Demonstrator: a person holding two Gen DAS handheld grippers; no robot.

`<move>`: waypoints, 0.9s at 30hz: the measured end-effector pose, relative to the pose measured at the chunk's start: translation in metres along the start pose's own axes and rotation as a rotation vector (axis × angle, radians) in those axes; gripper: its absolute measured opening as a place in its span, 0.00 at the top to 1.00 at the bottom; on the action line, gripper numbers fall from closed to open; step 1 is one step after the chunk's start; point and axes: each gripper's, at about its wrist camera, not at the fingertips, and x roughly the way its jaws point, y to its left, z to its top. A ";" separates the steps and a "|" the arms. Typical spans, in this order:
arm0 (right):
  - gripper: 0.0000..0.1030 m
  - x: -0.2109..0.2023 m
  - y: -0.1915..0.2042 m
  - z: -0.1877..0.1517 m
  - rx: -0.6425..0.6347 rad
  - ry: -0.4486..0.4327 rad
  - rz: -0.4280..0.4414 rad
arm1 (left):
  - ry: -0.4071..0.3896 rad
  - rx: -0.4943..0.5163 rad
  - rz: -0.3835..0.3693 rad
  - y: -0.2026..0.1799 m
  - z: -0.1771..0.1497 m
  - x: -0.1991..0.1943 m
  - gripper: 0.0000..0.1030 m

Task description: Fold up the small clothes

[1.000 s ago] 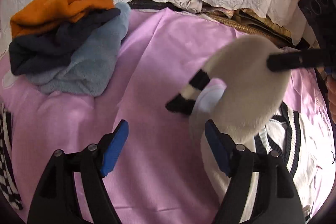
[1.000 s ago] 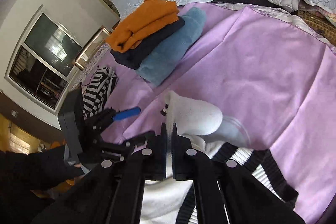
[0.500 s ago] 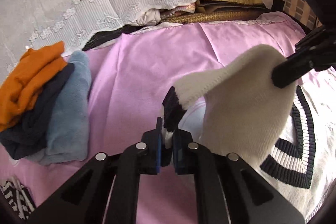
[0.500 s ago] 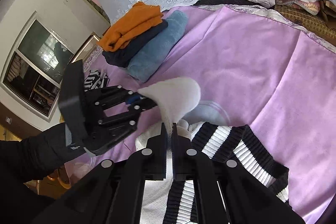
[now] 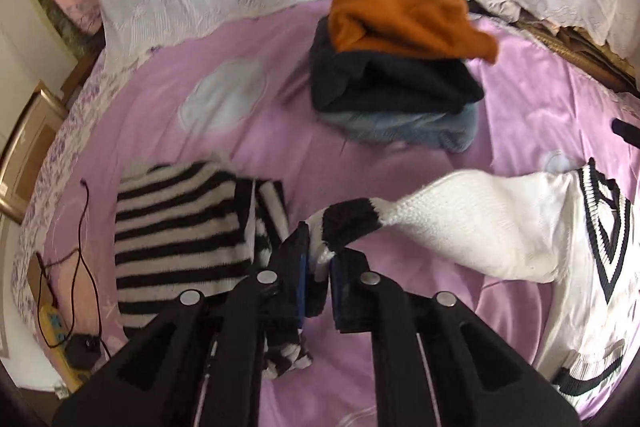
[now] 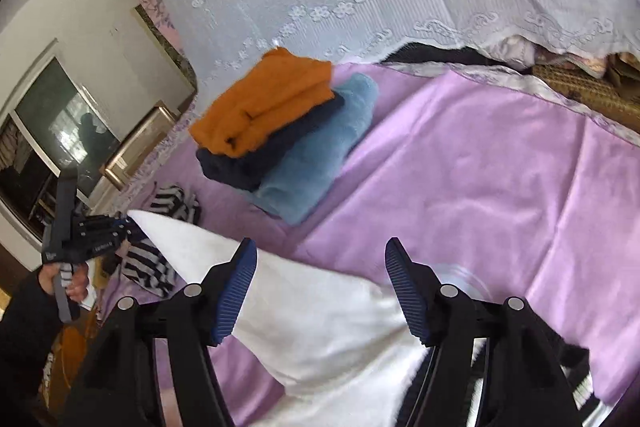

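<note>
Three folded garments, orange over navy over light blue, sit as a stack [image 5: 396, 79] at 12 o'clock on the purple bedsheet [image 5: 248, 155]; that part looks done. White sweater [image 5: 492, 227] with black trim lies at 3 o'clock, unfolded, one sleeve stretched toward 9 o'clock. Left gripper [image 5: 318, 263] is clamped on the sleeve's black cuff [image 5: 350, 221]. Right gripper [image 6: 320, 291] has just been opening; its jaws stand wide, white knit between them but not pinched. Striped sweater [image 5: 180, 227] waits at 8 o'clock, roughly laid, likely next. Judged: about halfway, two pieces left.
</note>
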 end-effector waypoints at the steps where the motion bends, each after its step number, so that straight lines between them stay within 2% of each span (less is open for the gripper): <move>1: 0.34 -0.008 -0.010 -0.016 0.007 0.007 -0.045 | 0.039 -0.028 0.006 0.008 -0.006 0.012 0.91; 2: 0.34 -0.018 -0.021 -0.033 0.026 0.014 -0.086 | 0.091 -0.058 0.005 0.017 -0.013 0.026 0.88; 5: 0.34 -0.054 -0.062 -0.091 0.144 0.042 -0.195 | 0.202 -0.208 0.105 0.047 -0.025 0.056 0.58; 7: 0.34 -0.082 -0.080 -0.133 0.234 0.040 -0.251 | 0.176 -0.289 0.108 0.062 -0.025 0.051 0.56; 9: 0.34 -0.107 -0.088 -0.172 0.324 0.029 -0.270 | 0.111 -0.284 0.116 0.059 -0.024 0.031 0.58; 11: 0.34 -0.123 -0.083 -0.206 0.371 0.037 -0.258 | 0.051 -0.192 0.056 0.032 -0.021 0.008 0.56; 14: 0.34 -0.135 -0.065 -0.252 0.373 0.076 -0.252 | 0.020 0.018 -0.115 -0.044 -0.039 -0.016 0.40; 16: 0.34 -0.141 -0.055 -0.277 0.392 0.103 -0.222 | 0.058 0.179 -0.264 -0.110 -0.068 -0.021 0.39; 18: 0.34 -0.142 -0.045 -0.297 0.407 0.132 -0.205 | 0.119 0.298 -0.386 -0.164 -0.100 -0.020 0.39; 19: 0.34 -0.144 -0.040 -0.306 0.406 0.140 -0.199 | 0.154 0.356 -0.437 -0.188 -0.118 -0.019 0.39; 21: 0.35 -0.145 -0.029 -0.320 0.397 0.149 -0.189 | 0.185 0.463 -0.482 -0.227 -0.149 -0.018 0.39; 23: 0.46 -0.144 -0.020 -0.331 0.366 0.157 -0.182 | 0.206 0.538 -0.515 -0.255 -0.176 -0.019 0.39; 25: 0.85 -0.145 -0.013 -0.335 0.317 0.154 -0.216 | 0.232 0.571 -0.521 -0.269 -0.193 -0.014 0.42; 27: 0.87 -0.155 -0.011 -0.337 0.325 0.122 -0.189 | 0.241 0.557 -0.555 -0.268 -0.205 -0.016 0.58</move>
